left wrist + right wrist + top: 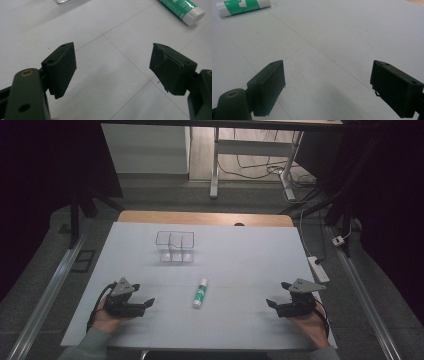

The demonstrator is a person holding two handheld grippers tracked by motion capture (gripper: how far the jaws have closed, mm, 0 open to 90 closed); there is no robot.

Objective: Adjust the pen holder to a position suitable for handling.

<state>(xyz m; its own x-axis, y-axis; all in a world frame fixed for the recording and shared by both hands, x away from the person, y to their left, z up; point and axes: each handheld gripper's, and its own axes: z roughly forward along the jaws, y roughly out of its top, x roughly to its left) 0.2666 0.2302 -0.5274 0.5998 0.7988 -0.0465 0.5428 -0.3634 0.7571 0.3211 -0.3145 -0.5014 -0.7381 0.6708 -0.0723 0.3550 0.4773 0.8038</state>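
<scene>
White-green glue stick (200,293) lies flat, long axis running away from person; both tongs wide, empty.

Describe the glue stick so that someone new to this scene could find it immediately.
Start from the white table. In front of the clear divided box, midway between the two grippers, lies the glue stick on its side. It alone is green and white there; the box is transparent.

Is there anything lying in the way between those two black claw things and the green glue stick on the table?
Nothing visible. The glue stick lies alone on the white table, between the left gripper and the right gripper. Both have open, empty jaws, with bare tabletop between each and the stick. The clear container sits farther back.
</scene>
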